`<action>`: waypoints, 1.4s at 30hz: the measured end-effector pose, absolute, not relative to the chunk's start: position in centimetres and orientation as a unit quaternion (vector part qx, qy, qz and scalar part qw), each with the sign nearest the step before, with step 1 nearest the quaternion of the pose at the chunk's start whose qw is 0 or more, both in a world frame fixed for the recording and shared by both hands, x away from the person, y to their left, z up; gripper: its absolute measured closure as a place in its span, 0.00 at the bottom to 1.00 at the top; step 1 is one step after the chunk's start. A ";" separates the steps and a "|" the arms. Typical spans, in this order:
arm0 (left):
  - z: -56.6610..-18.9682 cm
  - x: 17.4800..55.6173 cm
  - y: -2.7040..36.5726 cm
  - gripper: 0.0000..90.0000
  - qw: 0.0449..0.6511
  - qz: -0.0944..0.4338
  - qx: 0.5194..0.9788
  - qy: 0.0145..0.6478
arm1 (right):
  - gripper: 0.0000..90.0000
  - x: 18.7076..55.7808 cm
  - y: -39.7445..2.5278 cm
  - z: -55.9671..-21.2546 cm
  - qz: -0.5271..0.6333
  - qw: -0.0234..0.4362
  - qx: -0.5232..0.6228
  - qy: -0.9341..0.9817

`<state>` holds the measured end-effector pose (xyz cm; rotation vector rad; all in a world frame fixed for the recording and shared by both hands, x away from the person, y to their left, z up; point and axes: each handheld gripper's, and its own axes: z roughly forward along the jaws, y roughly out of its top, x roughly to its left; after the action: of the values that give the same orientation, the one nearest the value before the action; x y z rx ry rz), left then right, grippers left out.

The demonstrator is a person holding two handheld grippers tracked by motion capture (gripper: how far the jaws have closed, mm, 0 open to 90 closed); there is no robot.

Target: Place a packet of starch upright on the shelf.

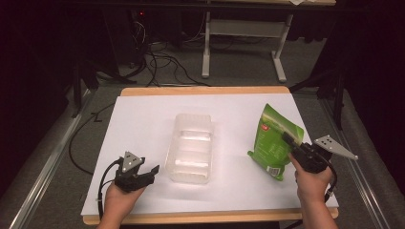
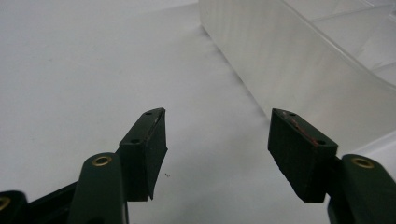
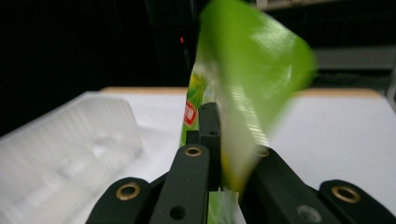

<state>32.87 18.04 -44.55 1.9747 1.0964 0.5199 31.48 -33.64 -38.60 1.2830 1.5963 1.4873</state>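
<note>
A green snack bag [image 1: 274,140] hangs tilted above the right side of the white table top, with my right gripper [image 1: 290,140] shut on its right edge. In the right gripper view the bag [image 3: 252,70] rises from between the closed jaws. A clear plastic tub [image 1: 190,147] stands empty at the table's middle. My left gripper [image 1: 152,171] rests low near the tub's near left corner, open, with nothing between its fingers. The left gripper view has the tub's wall [image 2: 289,60] just beyond the right jaw, and the gripper [image 2: 217,140] sits over bare table.
The white sheet [image 1: 143,119] covers a wooden table top with its edge showing at front and back. Behind the table stand a metal frame [image 1: 243,38] and loose cables [image 1: 162,62] on the grey floor. A rail [image 1: 43,167] runs along the left.
</note>
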 end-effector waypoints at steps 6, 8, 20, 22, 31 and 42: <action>-44.6 32.9 18.1 0.42 0.399 0.205 0.782 0.433 | 1.00 31.4 -32.8 -37.9 0.591 0.322 0.463 0.577; -44.5 32.8 18.1 0.42 0.400 0.206 0.781 0.433 | 1.00 31.6 -32.7 -38.9 0.565 0.316 0.475 0.596; -44.4 32.7 18.0 0.42 0.402 0.208 0.782 0.429 | 0.95 31.9 -32.8 -41.1 0.499 0.297 0.490 0.650; -44.4 32.7 18.1 0.42 0.403 0.208 0.781 0.430 | 1.00 31.9 -32.9 -40.5 0.500 0.301 0.479 0.655; -44.5 32.8 18.0 0.42 0.401 0.208 0.781 0.431 | 1.00 31.8 -32.3 -38.9 0.551 0.282 0.436 0.653; -44.5 32.8 18.3 0.42 0.404 0.209 0.778 0.433 | 1.00 32.4 -28.3 -36.9 0.590 0.246 0.380 0.669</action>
<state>32.79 18.28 -44.49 1.9648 1.0921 0.5271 32.45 -28.31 -36.87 1.0359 1.8251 1.6083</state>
